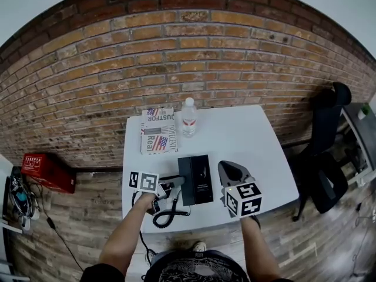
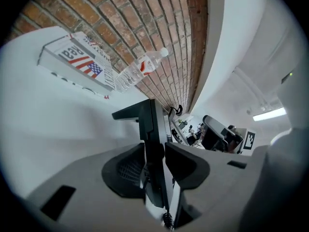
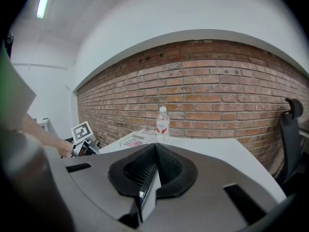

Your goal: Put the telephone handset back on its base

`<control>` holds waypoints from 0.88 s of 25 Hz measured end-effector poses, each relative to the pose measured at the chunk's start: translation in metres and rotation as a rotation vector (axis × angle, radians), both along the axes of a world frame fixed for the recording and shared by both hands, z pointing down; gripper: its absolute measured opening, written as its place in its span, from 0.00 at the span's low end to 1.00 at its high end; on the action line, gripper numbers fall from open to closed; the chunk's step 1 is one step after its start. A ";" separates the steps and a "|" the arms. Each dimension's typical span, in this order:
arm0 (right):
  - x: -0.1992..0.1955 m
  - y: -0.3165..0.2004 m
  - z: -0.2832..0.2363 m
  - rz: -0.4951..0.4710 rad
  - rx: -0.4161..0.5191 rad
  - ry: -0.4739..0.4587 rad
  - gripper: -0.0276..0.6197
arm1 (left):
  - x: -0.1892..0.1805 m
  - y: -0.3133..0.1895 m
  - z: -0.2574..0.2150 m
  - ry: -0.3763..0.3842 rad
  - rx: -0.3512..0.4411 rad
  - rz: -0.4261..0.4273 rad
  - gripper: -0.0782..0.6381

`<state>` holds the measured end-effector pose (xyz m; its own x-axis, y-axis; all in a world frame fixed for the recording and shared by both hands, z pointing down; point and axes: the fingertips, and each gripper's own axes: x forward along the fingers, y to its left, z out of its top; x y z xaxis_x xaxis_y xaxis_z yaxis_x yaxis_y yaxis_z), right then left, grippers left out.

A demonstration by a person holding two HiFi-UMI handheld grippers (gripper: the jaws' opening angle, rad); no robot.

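The black telephone base (image 1: 197,180) lies near the front of the white table (image 1: 247,140). Its dark handset (image 1: 178,181) sits at the base's left edge, and its coiled cord (image 1: 168,215) loops toward the table's front edge. In the left gripper view the handset (image 2: 153,144) stands edge-on between the jaws of my left gripper (image 2: 155,163); thin slivers of light show beside it, so the jaws are open around it. Just right of the base, my right gripper (image 1: 234,174) hovers shut and holds nothing. Its pads (image 3: 166,166) meet in the right gripper view.
A clear water bottle (image 1: 188,116) and a flag-printed box (image 1: 158,130) stand at the table's far edge against the brick wall. A black office chair (image 1: 326,151) is to the right. A red case (image 1: 48,172) lies on the floor at the left.
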<state>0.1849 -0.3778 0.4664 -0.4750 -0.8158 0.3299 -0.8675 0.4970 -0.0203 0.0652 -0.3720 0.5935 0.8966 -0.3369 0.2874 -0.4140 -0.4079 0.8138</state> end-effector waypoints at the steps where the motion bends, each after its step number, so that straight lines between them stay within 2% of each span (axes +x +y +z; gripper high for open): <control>1: -0.001 0.002 -0.001 0.002 0.001 -0.003 0.05 | -0.002 0.000 -0.001 -0.020 0.010 -0.005 0.27; 7: -0.008 0.015 -0.007 0.008 0.003 -0.019 0.05 | -0.015 0.003 -0.016 -0.085 0.035 -0.041 0.27; 18: -0.025 0.040 -0.027 0.020 0.029 -0.036 0.05 | -0.045 0.013 -0.058 -0.298 0.209 -0.098 0.27; 22: -0.028 0.046 -0.032 0.028 0.038 -0.039 0.05 | -0.056 0.019 -0.076 -0.344 0.273 -0.127 0.27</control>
